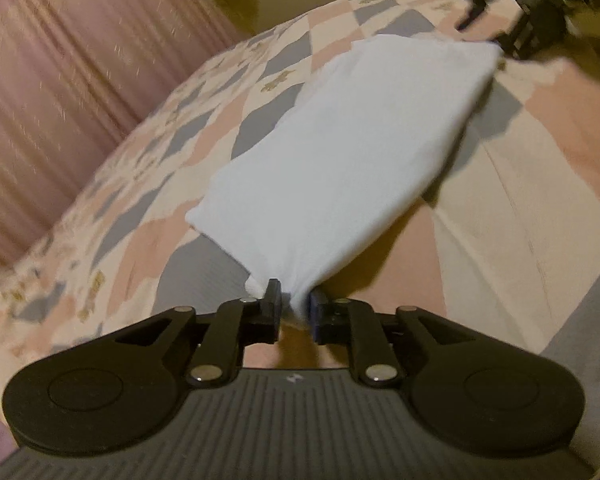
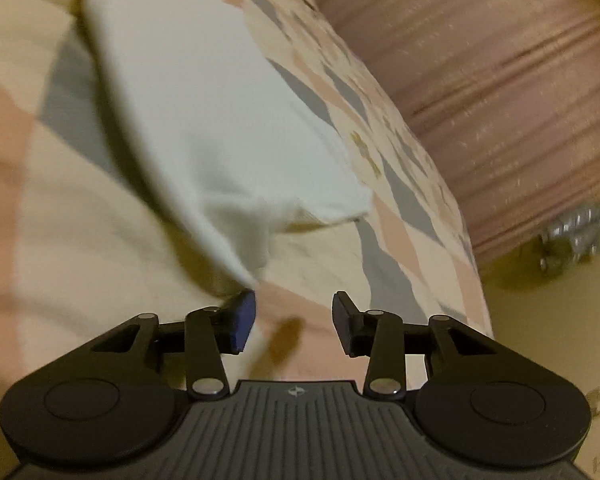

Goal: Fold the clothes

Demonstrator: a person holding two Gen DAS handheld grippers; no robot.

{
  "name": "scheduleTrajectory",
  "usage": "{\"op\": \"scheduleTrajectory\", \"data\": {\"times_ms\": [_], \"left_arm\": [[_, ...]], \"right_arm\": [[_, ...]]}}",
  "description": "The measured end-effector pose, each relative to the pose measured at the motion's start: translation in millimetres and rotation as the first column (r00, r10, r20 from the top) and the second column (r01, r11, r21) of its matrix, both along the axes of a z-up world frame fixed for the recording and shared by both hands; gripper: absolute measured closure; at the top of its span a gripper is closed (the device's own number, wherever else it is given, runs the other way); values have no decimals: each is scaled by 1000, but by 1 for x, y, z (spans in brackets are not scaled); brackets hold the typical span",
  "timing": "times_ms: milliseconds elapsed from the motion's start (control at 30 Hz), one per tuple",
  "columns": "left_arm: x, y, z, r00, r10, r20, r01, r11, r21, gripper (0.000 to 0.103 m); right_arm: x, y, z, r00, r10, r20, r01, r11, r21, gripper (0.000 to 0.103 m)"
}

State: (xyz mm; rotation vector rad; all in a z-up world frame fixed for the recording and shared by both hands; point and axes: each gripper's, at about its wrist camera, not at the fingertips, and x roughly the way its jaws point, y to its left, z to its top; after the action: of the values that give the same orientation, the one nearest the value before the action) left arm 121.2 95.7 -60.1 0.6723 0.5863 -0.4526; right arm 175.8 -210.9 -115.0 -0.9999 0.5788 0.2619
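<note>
Left tongs (image 1: pixel 294 312) clenched on a corner of the white garment (image 1: pixel 340 152), stretched ahead over the patchwork bed (image 1: pixel 160 200). Right tongs (image 2: pixel 294 322) spread apart, the cloth's tip just at their left finger.

Was home bedroom: bed under patchwork quilt (image 1: pixel 148 208) in pink, grey, cream; pleated pink curtain (image 1: pixel 60 60) alongside.

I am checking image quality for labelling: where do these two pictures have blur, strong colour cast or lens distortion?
Left wrist view: the white cloth and left gripper are fairly sharp, the right gripper at top is smeared, the bed edge bows. Right wrist view: the cloth and quilt are motion-blurred, the right gripper is crisp. Both show a yellowish, dim cast.
</note>
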Motion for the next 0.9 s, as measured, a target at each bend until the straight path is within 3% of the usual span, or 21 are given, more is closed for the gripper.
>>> {"op": "scheduleTrajectory", "data": {"times_ms": [67, 200, 333, 400, 500, 533, 667, 733, 900], "left_arm": [[7, 4, 15, 996, 65, -61, -67, 997, -32, 79], [9, 9, 67, 964, 215, -156, -229, 971, -75, 79], [3, 5, 131, 897, 376, -233, -420, 890, -178, 72], [1, -3, 160, 854, 447, -267, -506, 833, -223, 69], [-2, -12, 190, 778, 529, -338, -621, 726, -295, 63], [-6, -14, 198, 746, 554, -369, -662, 676, -324, 62], [-20, -19, 218, 656, 614, -439, -754, 522, -399, 62], [-26, -19, 224, 612, 632, -474, -787, 429, -445, 62], [-37, -10, 212, 472, 658, -587, -851, 168, -497, 57]], "right_arm": [[7, -5, -1, 1000, -5, -25, 5, 1000, 23, 65], [5, -19, 46, 991, -13, -136, 28, 993, 114, 66], [4, -33, 93, 969, -10, -246, 61, 978, 200, 66], [3, -39, 117, 954, -5, -300, 81, 967, 241, 66], [2, -50, 152, 926, 8, -378, 115, 947, 300, 65], [1, -53, 164, 915, 13, -403, 127, 940, 318, 65], [5, -61, 205, 880, 53, -472, 146, 915, 375, 62], [13, -56, 219, 879, 92, -468, 111, 916, 387, 61], [33, -45, 252, 869, 187, -457, 22, 910, 415, 54]]}}
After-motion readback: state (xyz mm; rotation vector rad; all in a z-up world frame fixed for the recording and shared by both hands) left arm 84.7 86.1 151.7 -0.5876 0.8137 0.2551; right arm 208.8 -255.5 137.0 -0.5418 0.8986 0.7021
